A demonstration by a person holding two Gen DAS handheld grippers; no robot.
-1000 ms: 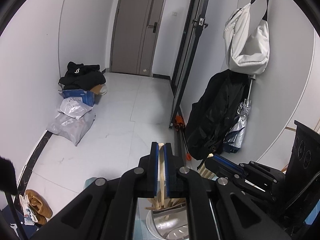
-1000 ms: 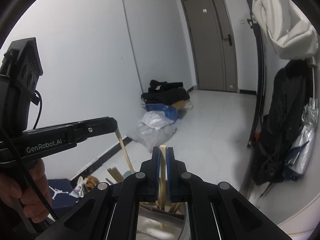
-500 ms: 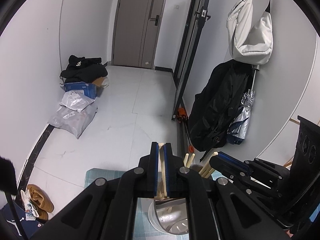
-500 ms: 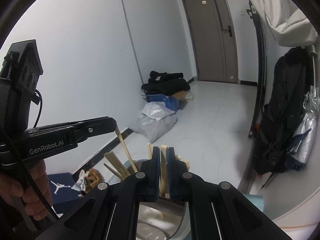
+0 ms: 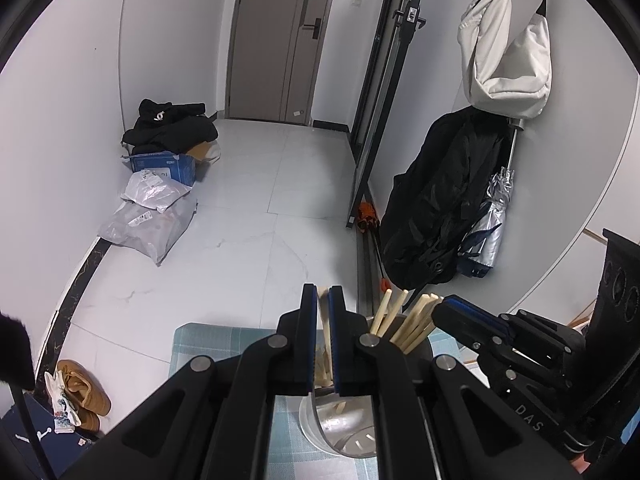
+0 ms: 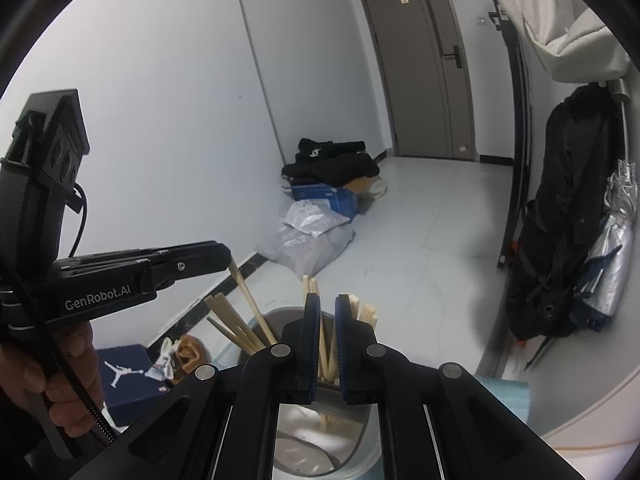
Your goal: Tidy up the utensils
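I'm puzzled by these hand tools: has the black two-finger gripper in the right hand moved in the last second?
Yes. The right gripper has drawn back and up from the round steel utensil holder, which now shows more below it.

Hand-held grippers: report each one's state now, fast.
Left hand-held gripper: shut on a chopstick.
Right hand-held gripper: slightly open, holding nothing.

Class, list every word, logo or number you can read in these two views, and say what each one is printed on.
"GenRobot.AI": white lettering on the side of the black left tongs.
"DAS": faint letters on the black right tongs.
Jumping-figure logo, no words: dark blue shoebox.
Labels on the grey plastic parcel bags and the sign on the grey door: too small to read.
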